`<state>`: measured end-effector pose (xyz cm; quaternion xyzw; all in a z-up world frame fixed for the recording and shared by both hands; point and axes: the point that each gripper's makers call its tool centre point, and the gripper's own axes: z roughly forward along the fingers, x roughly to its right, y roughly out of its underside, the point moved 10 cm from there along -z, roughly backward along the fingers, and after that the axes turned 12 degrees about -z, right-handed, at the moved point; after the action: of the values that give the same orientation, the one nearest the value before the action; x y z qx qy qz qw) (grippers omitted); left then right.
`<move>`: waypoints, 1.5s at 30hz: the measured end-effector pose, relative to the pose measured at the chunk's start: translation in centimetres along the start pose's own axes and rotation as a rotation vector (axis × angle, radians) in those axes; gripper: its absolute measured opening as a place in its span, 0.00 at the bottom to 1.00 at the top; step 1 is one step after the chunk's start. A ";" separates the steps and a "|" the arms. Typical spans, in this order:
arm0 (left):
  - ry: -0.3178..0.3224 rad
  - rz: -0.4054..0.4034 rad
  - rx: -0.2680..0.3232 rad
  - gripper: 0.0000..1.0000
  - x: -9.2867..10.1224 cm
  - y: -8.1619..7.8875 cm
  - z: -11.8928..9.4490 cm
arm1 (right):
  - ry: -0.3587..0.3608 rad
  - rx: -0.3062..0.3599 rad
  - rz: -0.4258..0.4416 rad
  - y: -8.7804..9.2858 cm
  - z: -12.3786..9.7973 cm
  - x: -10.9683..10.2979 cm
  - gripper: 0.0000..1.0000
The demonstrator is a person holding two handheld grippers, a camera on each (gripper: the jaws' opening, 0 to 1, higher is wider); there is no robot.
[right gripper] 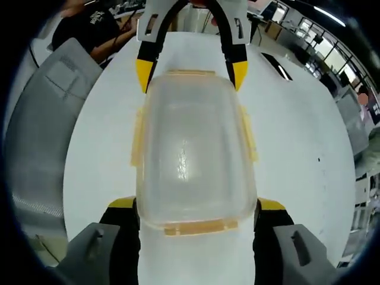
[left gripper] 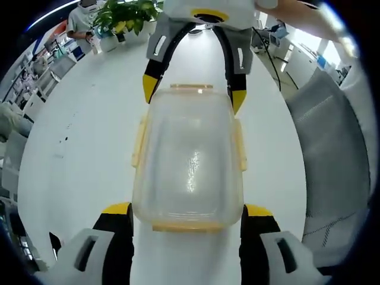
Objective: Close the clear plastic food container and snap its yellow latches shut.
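We hold one clear container (left gripper: 189, 157) on the white desk (left gripper: 83, 136), lid on, between two grippers facing each other. The left gripper (left gripper: 187, 217) and the right gripper (right gripper: 197, 211) each stand wide open, jaws flanking opposite ends, gripping nothing. We count four yellow latches (right gripper: 200, 227), all seemingly unsnapped. Pressing one end unevenly could tip or slide the box across the smooth desk.

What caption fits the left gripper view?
Clear lidded food container on white table, straddled endwise by both open grippers.
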<state>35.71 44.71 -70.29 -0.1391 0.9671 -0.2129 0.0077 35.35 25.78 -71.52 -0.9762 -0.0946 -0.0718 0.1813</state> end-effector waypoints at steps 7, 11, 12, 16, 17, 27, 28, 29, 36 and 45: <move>-0.008 0.005 0.003 0.70 -0.4 -0.1 0.1 | 0.017 -0.003 0.006 0.0 0.1 0.1 0.76; -0.015 0.001 0.007 0.70 -0.4 -0.1 0.1 | 0.020 0.000 0.008 0.1 0.1 0.2 0.76; -0.019 -0.002 0.005 0.70 -0.4 -0.1 0.1 | 0.022 0.001 0.015 0.1 0.1 0.2 0.76; -0.031 -0.016 0.012 0.70 -0.2 0.1 0.0 | 0.045 0.028 0.102 0.1 0.1 0.3 0.75; -0.034 -0.018 0.017 0.70 -0.2 0.1 -0.1 | 0.046 0.046 0.128 0.1 0.1 0.4 0.75; -0.085 -0.094 0.147 0.71 0.1 0.9 -1.8 | 0.120 0.157 0.245 0.1 -1.7 0.4 0.76; -0.091 -0.111 0.173 0.73 0.3 0.9 -1.9 | 0.128 0.161 0.252 0.2 -1.8 0.4 0.78; -0.093 -0.135 0.208 0.77 0.5 1.0 -2.1 | 0.161 0.184 0.264 0.3 -1.8 0.4 0.79; -0.056 -0.294 0.418 0.91 2.4 1.4 -2.9 | 0.228 0.288 0.329 0.8 -2.3 -0.9 0.98; -0.076 -0.408 0.651 0.99 5.5 2.4 -3.9 | 0.330 0.615 0.573 0.7 -3.9 -3.2 1.00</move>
<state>29.52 46.88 -67.48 -0.3269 0.8003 -0.5006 0.0448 32.03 23.16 -68.69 -0.8393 0.1927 -0.1420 0.4881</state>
